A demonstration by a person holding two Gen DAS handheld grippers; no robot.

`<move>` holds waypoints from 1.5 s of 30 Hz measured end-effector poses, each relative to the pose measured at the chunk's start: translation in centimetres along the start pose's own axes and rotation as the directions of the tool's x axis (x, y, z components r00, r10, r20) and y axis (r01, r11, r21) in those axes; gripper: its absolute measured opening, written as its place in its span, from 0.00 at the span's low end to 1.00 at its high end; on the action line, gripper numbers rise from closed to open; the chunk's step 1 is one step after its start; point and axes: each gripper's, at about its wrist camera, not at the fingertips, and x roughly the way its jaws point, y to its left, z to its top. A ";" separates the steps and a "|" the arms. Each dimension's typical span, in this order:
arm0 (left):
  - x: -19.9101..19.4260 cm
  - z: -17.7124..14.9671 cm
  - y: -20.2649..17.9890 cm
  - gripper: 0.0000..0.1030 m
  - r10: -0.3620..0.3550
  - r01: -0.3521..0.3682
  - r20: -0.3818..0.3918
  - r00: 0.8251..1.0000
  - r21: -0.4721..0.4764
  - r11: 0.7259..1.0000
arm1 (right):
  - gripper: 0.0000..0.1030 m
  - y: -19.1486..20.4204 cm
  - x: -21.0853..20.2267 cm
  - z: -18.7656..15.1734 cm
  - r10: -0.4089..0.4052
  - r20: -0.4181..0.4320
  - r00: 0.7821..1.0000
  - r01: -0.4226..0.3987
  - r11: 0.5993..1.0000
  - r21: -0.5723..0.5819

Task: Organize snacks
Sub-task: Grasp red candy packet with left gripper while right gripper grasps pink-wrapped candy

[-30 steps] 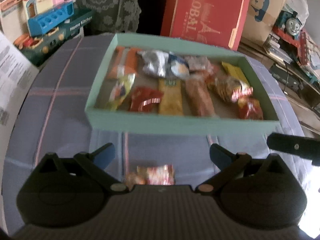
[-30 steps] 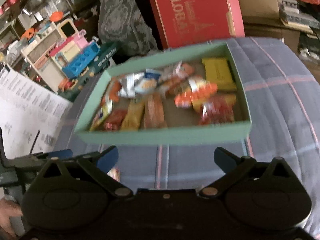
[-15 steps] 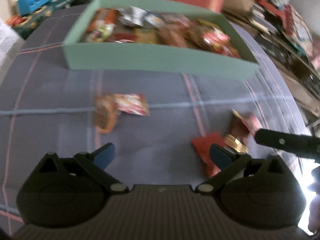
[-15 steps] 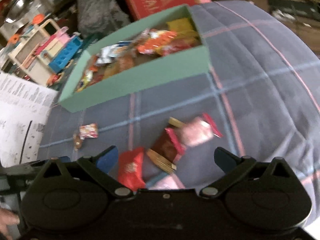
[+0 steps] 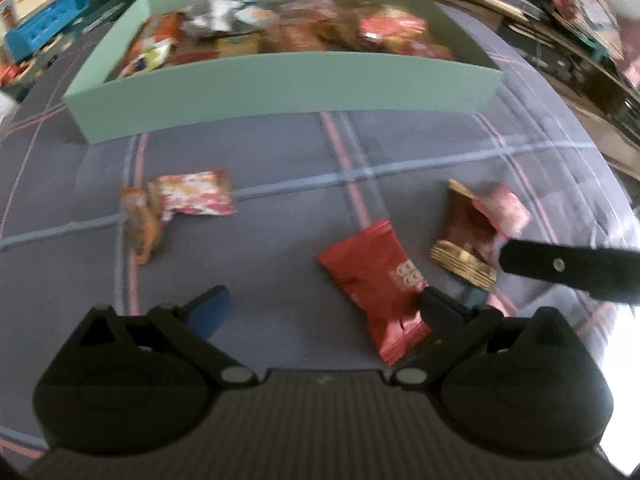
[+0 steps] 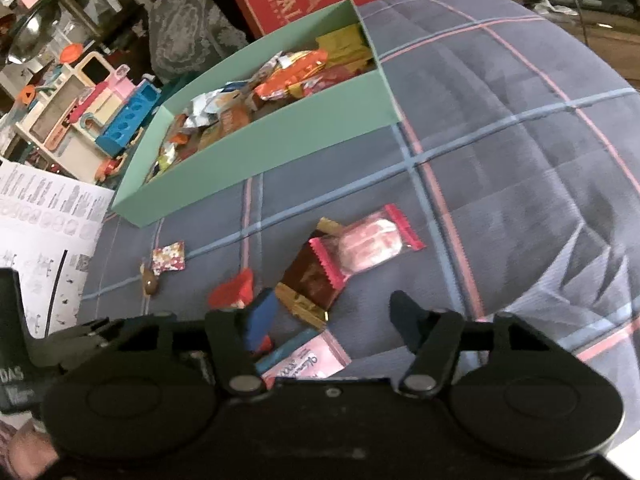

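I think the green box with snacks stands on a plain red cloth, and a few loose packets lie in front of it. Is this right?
Not quite: the cloth is greyish blue with pink and light blue lines, not plain red, as the right wrist view shows. The green box does stand on it, with loose packets in front.

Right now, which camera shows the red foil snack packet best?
The left wrist view: the red foil snack packet lies nearly whole. In the right wrist view only its top shows, behind a gripper finger.

- Shallow cardboard box [image 5: 280, 88]: plain mint green.
- Quilted bed cover [image 6: 500, 152]: slate blue, crossed by pink and light-blue lines.
- Foil snack packet [image 5: 376, 276]: solid red.
- Clear-fronted wafer wrapper [image 6: 368, 244]: pink with crimped edges.
- Dark chocolate packet [image 6: 312, 280]: maroon, gold-striped end.
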 end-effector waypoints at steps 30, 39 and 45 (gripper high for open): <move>0.1 1.7 0.8 0.37 -0.040 0.035 0.056 0.998 0.091 0.995 | 0.25 0.3 4.1 4.1 -0.055 0.045 0.998 0.053 0.998 0.041; 0.1 2.0 2.7 0.39 -0.070 0.069 0.047 0.996 0.035 0.997 | 0.51 1.6 4.5 5.3 -0.075 0.062 0.995 0.076 0.997 -0.001; 0.2 2.2 2.8 0.39 -0.076 0.074 0.057 0.996 0.031 0.997 | 0.51 1.4 4.1 6.9 -0.099 0.119 0.988 0.105 0.994 -0.043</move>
